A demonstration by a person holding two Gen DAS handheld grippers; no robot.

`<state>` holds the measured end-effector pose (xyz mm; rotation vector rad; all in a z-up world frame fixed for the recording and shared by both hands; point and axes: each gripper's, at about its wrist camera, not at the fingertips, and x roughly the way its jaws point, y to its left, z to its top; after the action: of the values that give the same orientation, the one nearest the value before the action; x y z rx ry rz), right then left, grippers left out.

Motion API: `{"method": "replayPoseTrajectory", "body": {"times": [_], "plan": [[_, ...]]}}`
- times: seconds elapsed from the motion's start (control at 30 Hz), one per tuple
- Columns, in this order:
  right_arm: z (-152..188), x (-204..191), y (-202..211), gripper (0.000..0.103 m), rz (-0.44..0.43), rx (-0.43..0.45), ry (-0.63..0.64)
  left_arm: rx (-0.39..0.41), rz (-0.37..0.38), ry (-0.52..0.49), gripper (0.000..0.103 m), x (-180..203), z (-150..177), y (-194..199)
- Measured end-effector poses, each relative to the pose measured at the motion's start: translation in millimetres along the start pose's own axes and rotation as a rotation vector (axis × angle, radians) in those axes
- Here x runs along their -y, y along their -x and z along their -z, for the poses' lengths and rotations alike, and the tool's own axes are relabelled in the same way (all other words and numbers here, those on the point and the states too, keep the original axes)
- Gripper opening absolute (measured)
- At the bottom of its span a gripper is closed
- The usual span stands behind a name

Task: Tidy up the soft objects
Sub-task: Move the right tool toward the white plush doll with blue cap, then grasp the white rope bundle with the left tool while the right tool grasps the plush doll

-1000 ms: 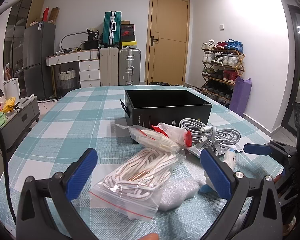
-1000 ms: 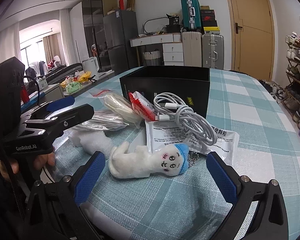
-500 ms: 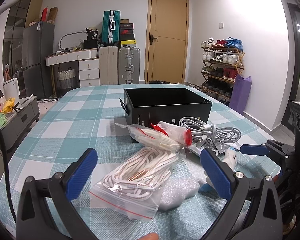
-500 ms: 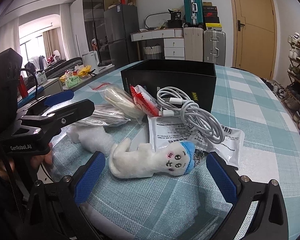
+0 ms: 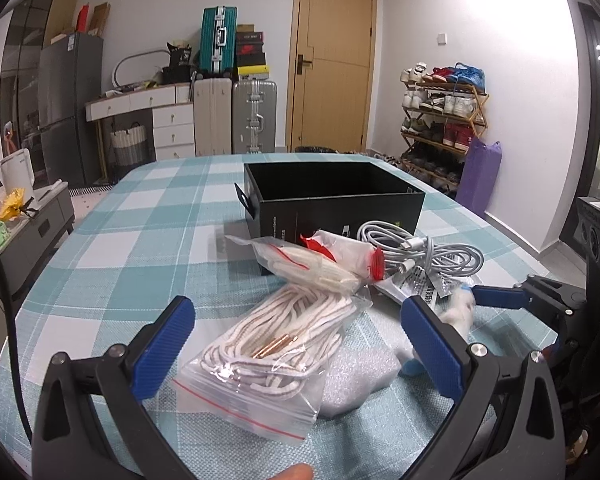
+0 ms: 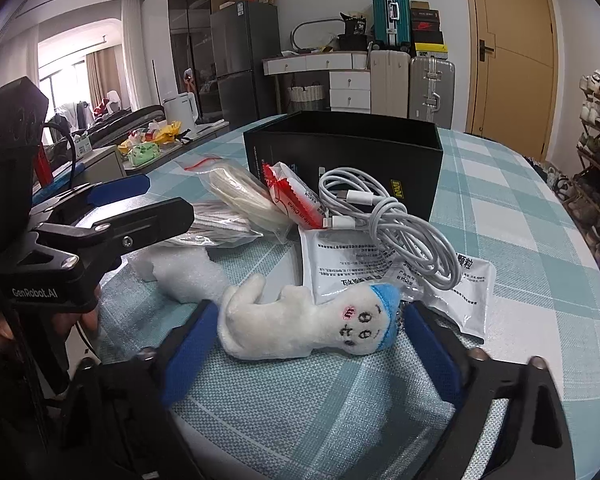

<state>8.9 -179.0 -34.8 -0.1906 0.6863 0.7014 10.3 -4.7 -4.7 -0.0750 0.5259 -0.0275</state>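
The right gripper [image 6: 306,344] is spread wide around the plush toy [image 6: 300,324], one blue pad at each end, contact unclear; the left gripper [image 5: 300,336] is also wide open, above the zip bag of white cord [image 5: 276,344], holding nothing; the toy is white with a blue cap and lies on the checked tablecloth [image 6: 520,208] before one black box [image 6: 340,148]; one white cable coil [image 6: 384,216] rests beside it.

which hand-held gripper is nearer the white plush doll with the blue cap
Right. The right hand-held gripper is open with its fingers on either side of the white plush doll with the blue cap; the left hand-held gripper straddles the zip bag of white cord beside it.
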Motion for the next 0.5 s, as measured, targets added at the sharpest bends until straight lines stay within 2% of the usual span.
{"method": "replayPoseTrajectory", "body": {"times": [0.27, 0.3, 0.33, 0.4, 0.5], "plan": [[1, 1, 9, 0.081, -0.017, 0.021, 0.012, -0.085, 0.004, -0.049, 0.103, 4, -4, -9], [1, 2, 11, 0.065, -0.02, 0.03, 0.013, -0.092, -0.003, -0.058, 0.103, 4, -4, -9], [0, 2, 12, 0.062, -0.024, 0.031, 0.014, -0.095, -0.015, -0.066, 0.103, 3, -5, -9], [0, 4, 14, 0.062, -0.035, 0.034, 0.013, -0.104, -0.033, -0.056, 0.103, -4, -9, -10], [1, 6, 13, 0.062, -0.044, 0.026, 0.013, -0.132, -0.016, -0.018, 0.103, -17, -11, -13]]}}
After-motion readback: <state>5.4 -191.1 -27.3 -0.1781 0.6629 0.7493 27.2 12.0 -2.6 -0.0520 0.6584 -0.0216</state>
